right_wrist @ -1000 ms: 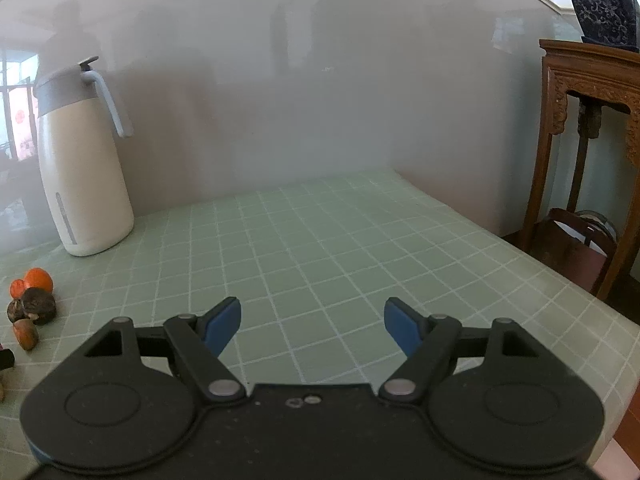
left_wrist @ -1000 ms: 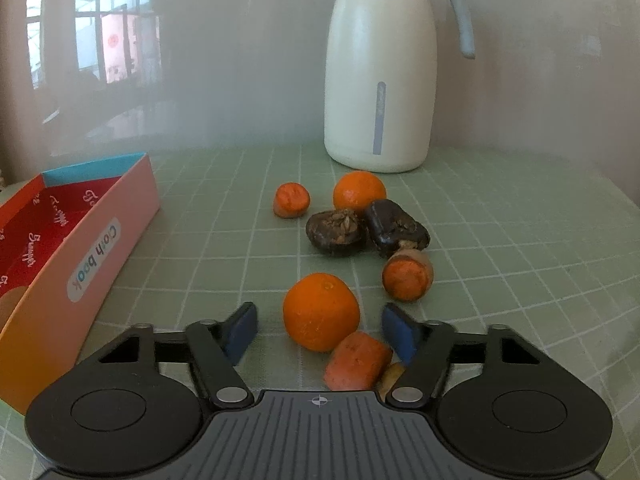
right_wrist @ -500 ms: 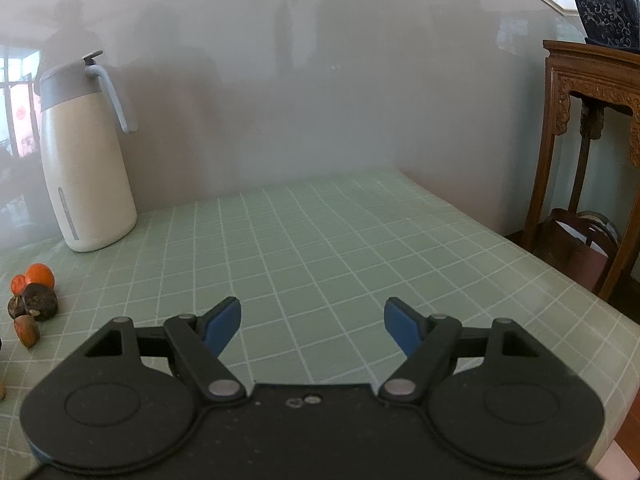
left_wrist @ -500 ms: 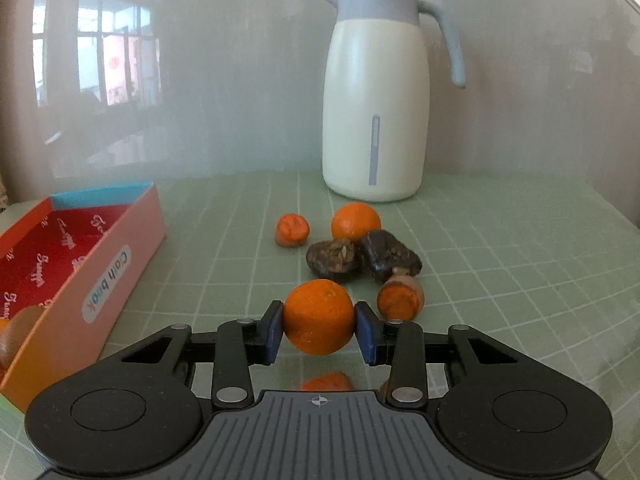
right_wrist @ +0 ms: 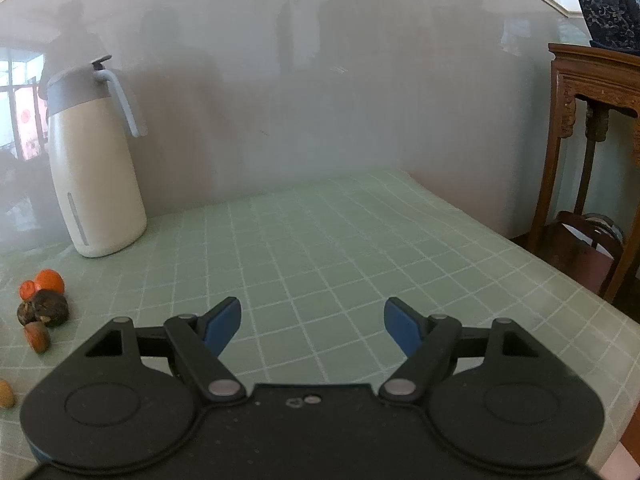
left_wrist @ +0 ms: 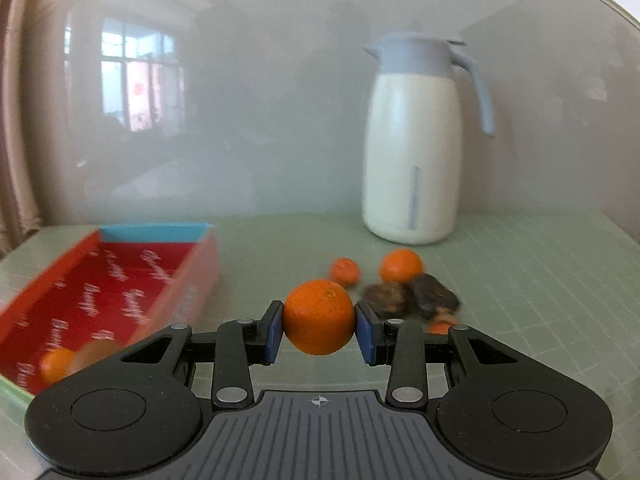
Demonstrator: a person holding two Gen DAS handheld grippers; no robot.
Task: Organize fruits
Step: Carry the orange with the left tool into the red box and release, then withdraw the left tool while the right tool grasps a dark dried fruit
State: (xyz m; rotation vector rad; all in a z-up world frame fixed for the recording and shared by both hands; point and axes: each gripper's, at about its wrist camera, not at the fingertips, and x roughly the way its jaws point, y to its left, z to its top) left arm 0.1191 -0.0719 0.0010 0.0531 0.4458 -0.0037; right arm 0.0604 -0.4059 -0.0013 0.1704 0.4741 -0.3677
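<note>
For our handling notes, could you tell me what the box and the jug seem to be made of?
Box: probably printed cardboard, with thin straight walls and lettering on the red lining. Jug: smooth cream body, likely coated metal or plastic, with a soft sheen; the grey lid and handle look like plastic.

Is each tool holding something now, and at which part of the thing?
The left tool holds an orange, its pads pressing the fruit's two opposite sides at mid-height. The right tool is open and holds nothing.

Green gridded table (right_wrist: 360,240) bears jug (left_wrist: 416,152), box (left_wrist: 120,280), loose fruits (left_wrist: 400,288).
</note>
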